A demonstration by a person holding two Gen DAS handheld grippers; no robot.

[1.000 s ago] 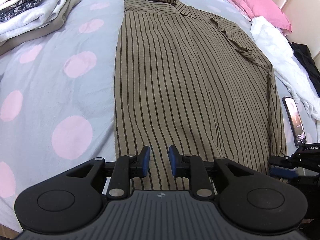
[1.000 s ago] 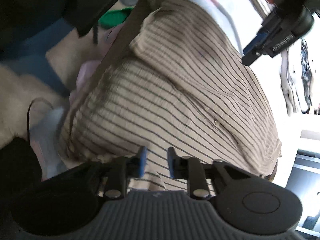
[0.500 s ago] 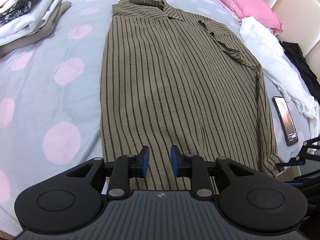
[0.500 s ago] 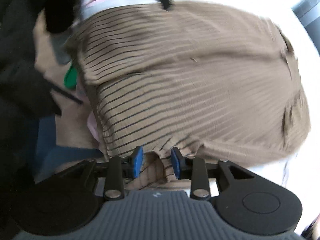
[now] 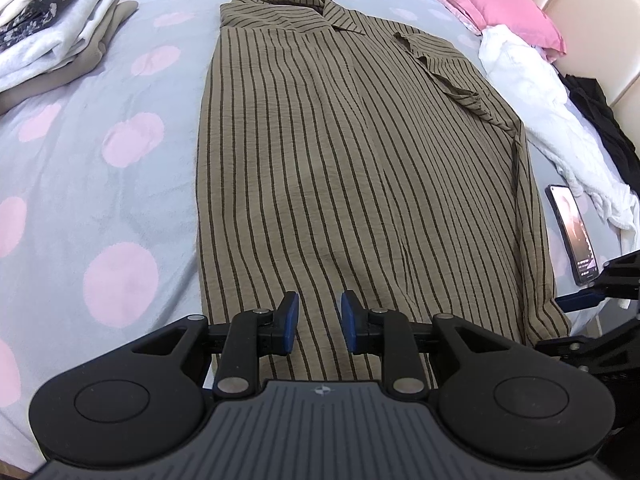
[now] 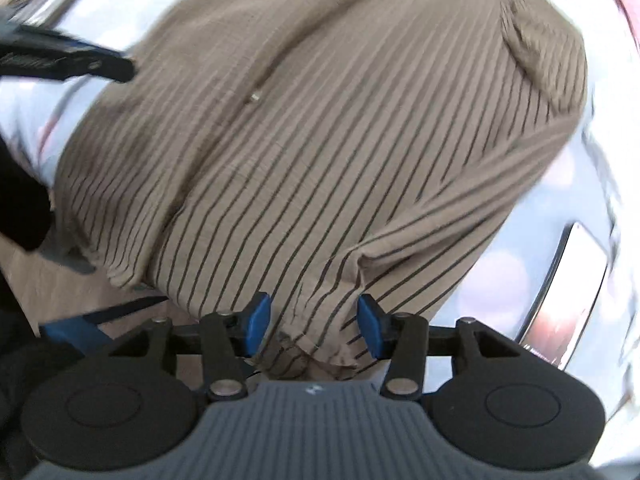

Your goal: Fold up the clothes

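A brown shirt (image 5: 340, 168) with dark stripes lies flat on the bed, collar at the far end and hem nearest me. My left gripper (image 5: 318, 322) hovers over the middle of the hem, its blue pads a little apart with nothing pinched between them. My right gripper (image 6: 314, 328) points down at the shirt's (image 6: 320, 140) near right corner. Its jaws are opening, and a bunched bit of hem lies loose between the pads without being pressed. In the left wrist view the right gripper (image 5: 600, 292) shows at the right edge, beside that corner.
The bed sheet (image 5: 100, 200) is pale grey with pink dots. Folded clothes (image 5: 52, 28) are stacked at the far left. A pink pillow (image 5: 492, 4), a white garment (image 5: 532, 120) and a black one (image 5: 600, 120) lie along the right. A phone (image 5: 572, 236) rests beside the shirt's right edge.
The right wrist view has rolled round about a quarter turn, and the right jaws have spread wider around the hem corner. The left gripper has hardly moved.
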